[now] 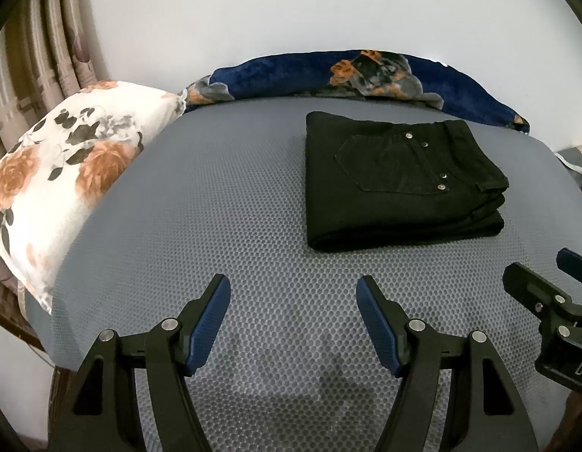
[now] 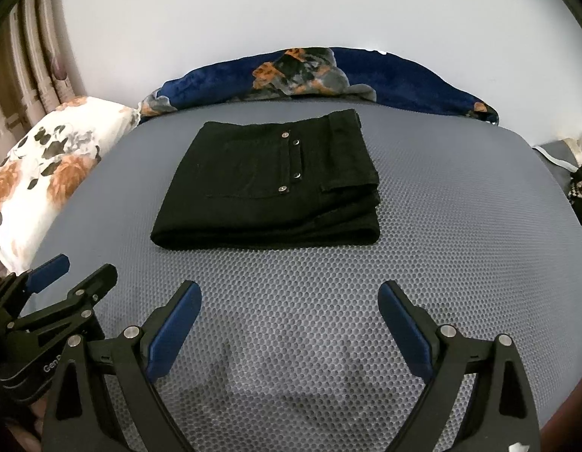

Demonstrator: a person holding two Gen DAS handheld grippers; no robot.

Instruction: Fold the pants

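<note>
The black denim pants (image 1: 400, 180) lie folded into a thick, neat rectangle on the grey honeycomb-textured mattress cover (image 1: 253, 248), a back pocket with four small metal rivets facing up and the waistband turned toward the right. The left gripper (image 1: 293, 293), black-armed with blue pads, hovers above the bare cover on the near side of the pants, its fingers spread wide and holding nothing. The right gripper (image 2: 289, 299) sits just beside it, likewise splayed apart and empty, well short of the fabric. A white pillow with orange and grey flowers (image 1: 61, 173) rests at the left edge, and a navy plush blanket with orange blooms (image 1: 328, 75) is bunched along the far side against the pale wall
</note>
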